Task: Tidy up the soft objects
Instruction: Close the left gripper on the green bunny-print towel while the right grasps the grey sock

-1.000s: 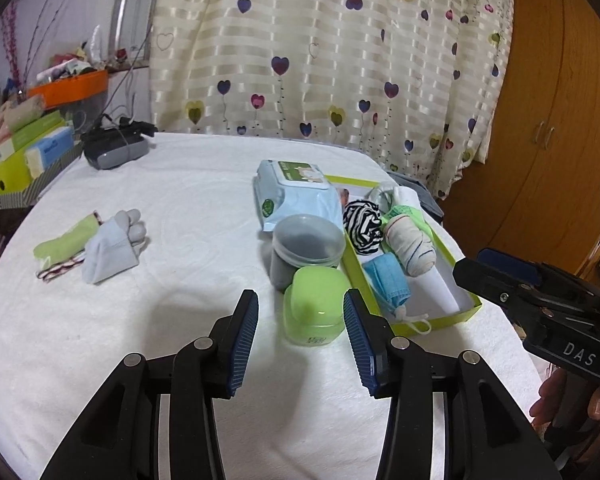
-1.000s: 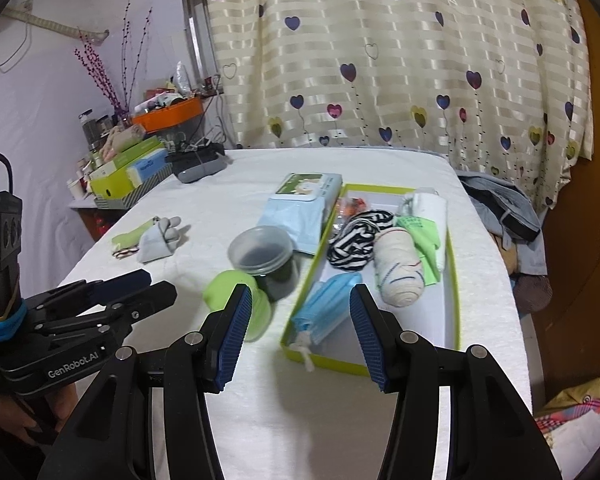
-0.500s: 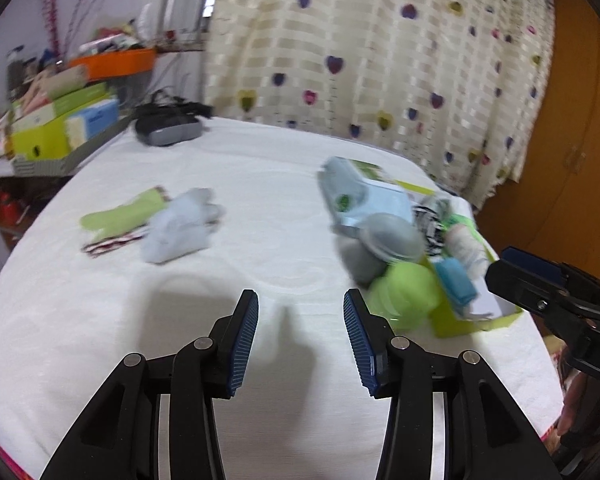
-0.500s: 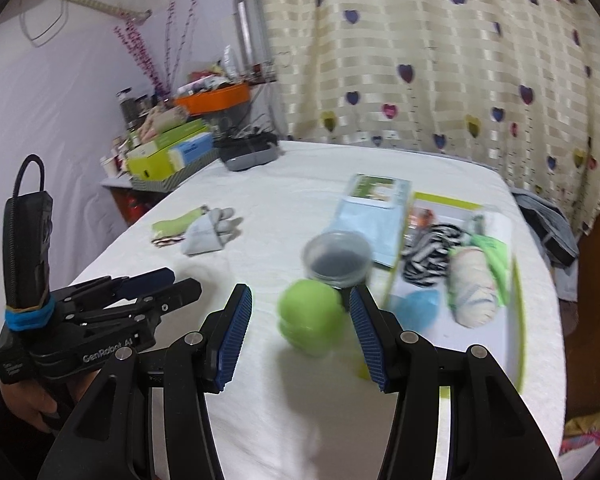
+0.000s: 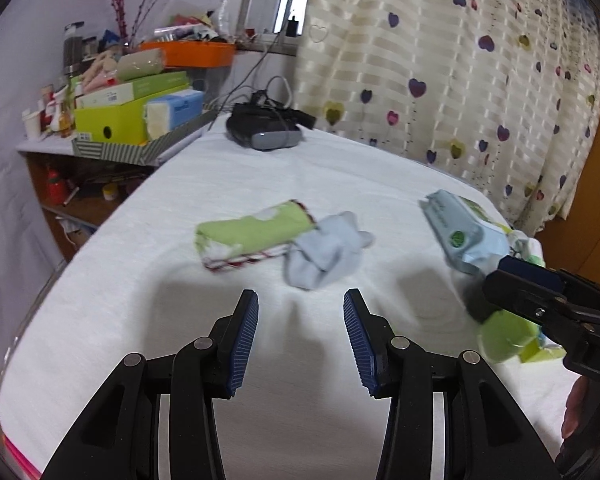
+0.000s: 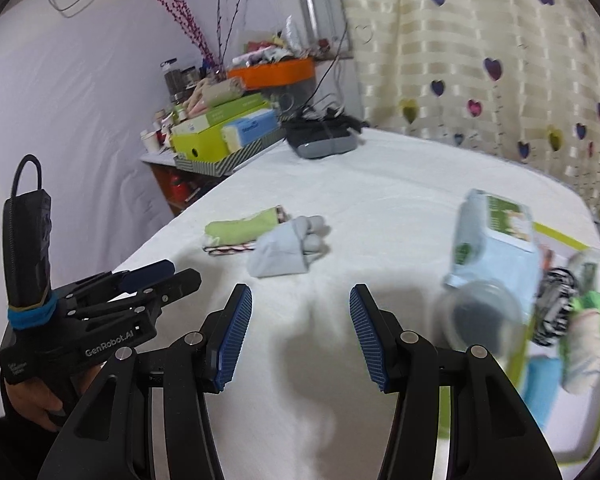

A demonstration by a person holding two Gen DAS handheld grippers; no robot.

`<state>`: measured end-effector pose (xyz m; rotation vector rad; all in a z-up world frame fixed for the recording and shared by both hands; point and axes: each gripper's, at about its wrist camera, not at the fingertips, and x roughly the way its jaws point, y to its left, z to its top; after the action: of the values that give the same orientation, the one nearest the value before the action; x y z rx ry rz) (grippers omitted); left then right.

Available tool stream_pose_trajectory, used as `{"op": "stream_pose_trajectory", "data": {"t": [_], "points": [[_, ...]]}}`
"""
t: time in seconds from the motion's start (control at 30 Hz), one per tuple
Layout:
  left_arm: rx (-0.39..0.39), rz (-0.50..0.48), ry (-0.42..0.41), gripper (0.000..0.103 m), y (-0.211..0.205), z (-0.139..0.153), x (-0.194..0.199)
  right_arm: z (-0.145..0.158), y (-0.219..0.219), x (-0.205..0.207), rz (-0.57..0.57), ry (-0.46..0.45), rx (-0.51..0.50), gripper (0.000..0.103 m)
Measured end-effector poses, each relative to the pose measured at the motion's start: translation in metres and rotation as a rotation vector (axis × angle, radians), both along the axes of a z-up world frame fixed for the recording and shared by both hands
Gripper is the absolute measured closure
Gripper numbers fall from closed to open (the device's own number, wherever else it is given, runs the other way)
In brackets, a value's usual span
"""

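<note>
A green rolled cloth (image 5: 252, 232) and a light blue-grey glove (image 5: 324, 254) lie side by side on the white table, just ahead of my open, empty left gripper (image 5: 300, 336). In the right wrist view the green cloth (image 6: 242, 229) and the glove (image 6: 286, 248) lie ahead and left of my open, empty right gripper (image 6: 300, 336). A green-rimmed tray (image 6: 560, 240) at the right holds a striped sock (image 6: 556, 308), a white rolled sock (image 6: 584, 352) and a blue mask (image 6: 544, 384).
A wet-wipe pack (image 5: 460, 232), a grey lidded jar (image 6: 476, 320) and a green round tub (image 5: 504, 336) stand near the tray. A black device (image 5: 264, 128) with cables sits at the far edge. A shelf with boxes (image 5: 132, 112) stands at left.
Both grippers have swung left, from the tray and tubs toward the green cloth and glove, which now lie straight ahead and closer. Both stay open.
</note>
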<state>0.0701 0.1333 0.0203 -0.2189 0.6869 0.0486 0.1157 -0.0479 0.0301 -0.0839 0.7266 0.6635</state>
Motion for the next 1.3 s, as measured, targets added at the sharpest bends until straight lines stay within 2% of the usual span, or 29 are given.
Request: {"op": "stream_pose_trajectory", "data": {"t": [0.27,0.4,0.5,0.7,0.9,0.93,0.97,1.07,1.3], "points": [[0.032,0.007,0.030,0.060,0.037,-0.011,0.023,-0.026,0.044,0.037,0.002,0.089,-0.007,0.051],[0.050,-0.027,0.029,0.059,0.047,-0.010,0.037,-0.039,0.056,0.053,-0.018,0.134,0.000,0.051],[0.065,-0.064,0.024,0.053,0.050,-0.008,0.048,-0.047,0.064,0.062,-0.033,0.158,-0.004,0.051],[0.128,-0.100,0.039,0.053,0.056,-0.010,0.075,-0.057,0.072,0.074,-0.051,0.182,-0.003,0.051],[0.164,-0.194,0.043,0.052,0.051,-0.013,0.101,-0.067,0.074,0.083,-0.069,0.220,-0.021,0.051],[0.170,-0.202,0.048,0.052,0.050,-0.015,0.105,-0.068,0.071,0.083,-0.072,0.218,-0.021,0.052],[0.180,-0.215,0.054,0.052,0.049,-0.017,0.109,-0.067,0.068,0.083,-0.082,0.210,-0.026,0.061],[0.198,-0.274,0.066,0.052,0.044,-0.025,0.119,-0.063,0.061,0.081,-0.096,0.192,-0.034,0.075],[0.176,-0.346,0.095,0.044,0.044,-0.037,0.127,-0.054,0.049,0.078,-0.108,0.163,-0.036,0.078]]}}
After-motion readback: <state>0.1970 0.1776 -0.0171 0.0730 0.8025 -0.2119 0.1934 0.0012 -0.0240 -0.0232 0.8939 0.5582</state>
